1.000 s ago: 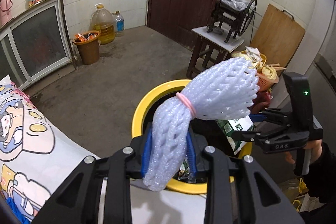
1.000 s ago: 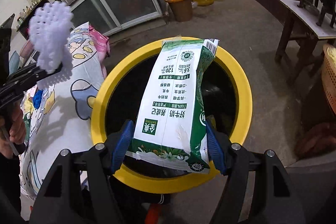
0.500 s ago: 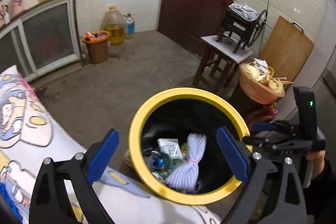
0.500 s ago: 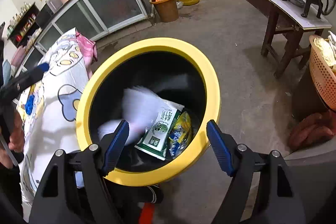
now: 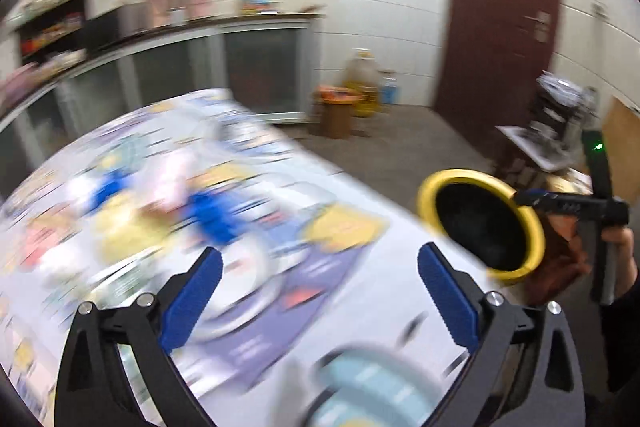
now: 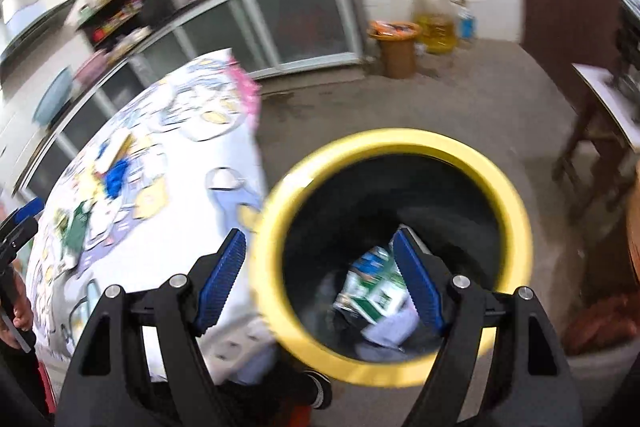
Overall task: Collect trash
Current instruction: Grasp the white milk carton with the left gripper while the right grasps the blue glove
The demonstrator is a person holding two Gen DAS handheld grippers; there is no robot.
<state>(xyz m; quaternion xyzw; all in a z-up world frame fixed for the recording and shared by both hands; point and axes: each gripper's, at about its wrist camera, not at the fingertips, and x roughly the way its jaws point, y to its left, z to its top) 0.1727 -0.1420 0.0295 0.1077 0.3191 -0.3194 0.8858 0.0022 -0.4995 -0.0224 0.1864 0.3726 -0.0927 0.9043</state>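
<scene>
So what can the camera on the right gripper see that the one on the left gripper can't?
Only the right wrist view looks down into the yellow-rimmed bin and shows the trash inside, including a green and white carton.

Only the left wrist view shows a pale blue object, too blurred to identify, near its bottom edge, and the right gripper from the side by the bin.

Both show the cartoon-print tablecloth, the glass-front cabinet, the brown door, and their own gripper open and empty.
</scene>
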